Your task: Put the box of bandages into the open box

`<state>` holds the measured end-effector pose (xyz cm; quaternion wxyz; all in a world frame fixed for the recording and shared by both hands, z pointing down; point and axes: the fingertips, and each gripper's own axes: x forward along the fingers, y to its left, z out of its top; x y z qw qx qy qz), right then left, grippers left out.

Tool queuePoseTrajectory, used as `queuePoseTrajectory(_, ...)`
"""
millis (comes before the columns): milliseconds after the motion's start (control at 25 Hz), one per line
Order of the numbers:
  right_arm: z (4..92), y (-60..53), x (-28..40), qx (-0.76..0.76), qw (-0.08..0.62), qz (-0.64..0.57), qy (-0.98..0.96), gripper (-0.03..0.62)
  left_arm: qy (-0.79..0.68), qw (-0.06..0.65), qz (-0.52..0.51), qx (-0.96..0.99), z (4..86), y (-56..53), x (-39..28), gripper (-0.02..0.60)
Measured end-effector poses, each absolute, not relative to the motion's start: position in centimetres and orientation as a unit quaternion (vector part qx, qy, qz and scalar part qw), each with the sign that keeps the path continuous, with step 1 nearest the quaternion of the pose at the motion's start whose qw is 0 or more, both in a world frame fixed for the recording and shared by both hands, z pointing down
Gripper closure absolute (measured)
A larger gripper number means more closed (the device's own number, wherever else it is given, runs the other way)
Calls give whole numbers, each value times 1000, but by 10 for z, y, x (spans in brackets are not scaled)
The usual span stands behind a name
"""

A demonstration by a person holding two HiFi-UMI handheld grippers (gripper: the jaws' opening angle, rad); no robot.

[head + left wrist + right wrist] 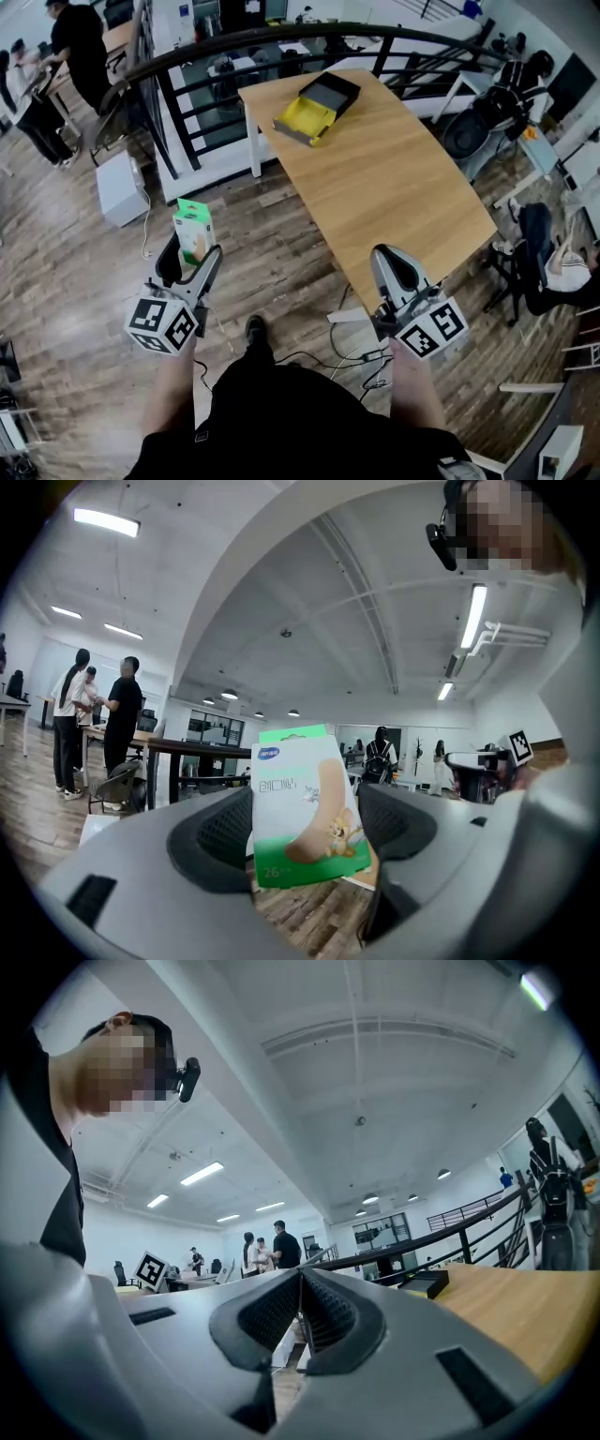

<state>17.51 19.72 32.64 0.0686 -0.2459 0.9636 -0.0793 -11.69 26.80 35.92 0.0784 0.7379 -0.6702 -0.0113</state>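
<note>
My left gripper (192,251) is shut on the box of bandages (195,230), a green and white carton held upright over the wooden floor, left of the table. In the left gripper view the bandage box (305,808) stands between the dark pads (220,832), print facing the camera. The open box (319,104), black with a yellow lid lying flat beside it, rests at the far end of the wooden table (394,187); it appears small in the right gripper view as the open box (427,1283). My right gripper (392,262) is shut and empty at the table's near edge.
A curved black railing (234,56) runs behind the table's far end. A white cabinet (120,187) stands on the floor at left. Office chairs (544,262) and desks crowd the right side. Several people (70,47) stand far left. Cables (347,361) lie by my feet.
</note>
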Motion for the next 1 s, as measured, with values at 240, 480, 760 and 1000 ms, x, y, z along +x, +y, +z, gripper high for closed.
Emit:
queuePoseTrajectory(240, 330, 159, 116, -243, 58, -85, 965, 556, -672, 88, -18, 735, 367, 233, -176, 224)
queuePoseTrajectory(480, 309, 134, 65, -247, 60, -71, 965, 556, -667, 87, -29, 739, 360, 211, -225, 224)
queuePoseTrajectory(760, 299, 131, 25, -251, 76, -74, 962, 556, -645, 78, -28, 760, 359, 198, -246, 224)
queuePoseTrajectory(1000, 294, 116, 15, -253, 82, -75, 961, 556, -639, 83, -26, 764, 357, 183, -252, 224)
